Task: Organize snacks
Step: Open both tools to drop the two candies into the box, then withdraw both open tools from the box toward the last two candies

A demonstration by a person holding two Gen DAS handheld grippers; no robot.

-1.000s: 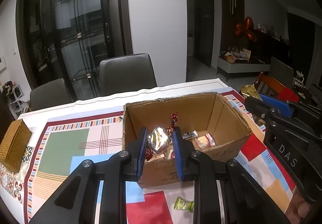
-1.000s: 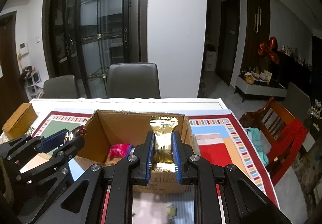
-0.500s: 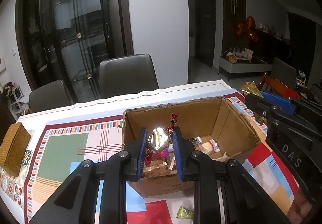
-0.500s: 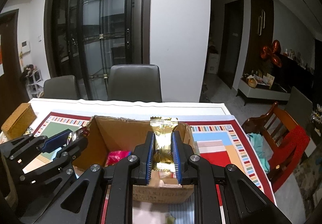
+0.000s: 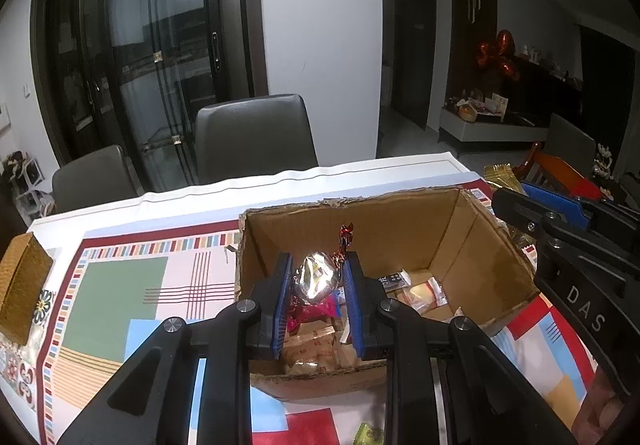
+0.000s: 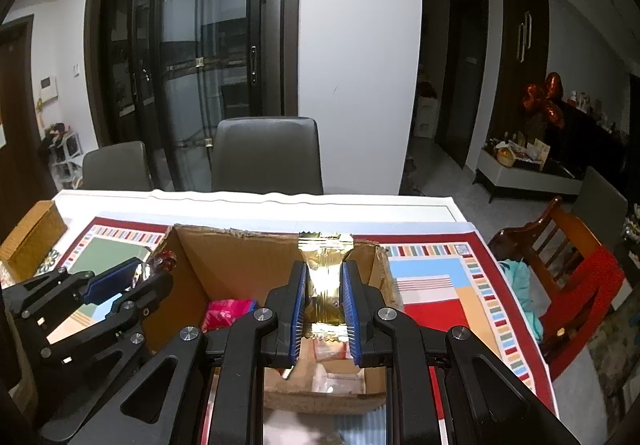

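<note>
An open cardboard box (image 5: 472,245) (image 6: 240,265) sits on the patterned tablecloth with several wrapped snacks inside. My left gripper (image 5: 316,285) is shut on a shiny foil-wrapped candy (image 5: 316,279) with a red twisted end, held over the box's near left part. My right gripper (image 6: 324,293) is shut on a gold snack packet (image 6: 325,277), held upright above the box's near right side. The left gripper (image 6: 132,277) also shows at the left of the right wrist view, and the right gripper (image 5: 556,205) at the right of the left wrist view.
A green-wrapped candy (image 5: 370,435) lies on the cloth in front of the box. A woven golden box (image 5: 20,277) (image 6: 32,237) stands at the table's left edge. Grey chairs (image 6: 266,155) line the far side; a red wooden chair (image 6: 572,253) stands to the right.
Both grippers have moved forward over the box with their snacks still held. The box now lies closer and lower in both views, showing more of its contents.
</note>
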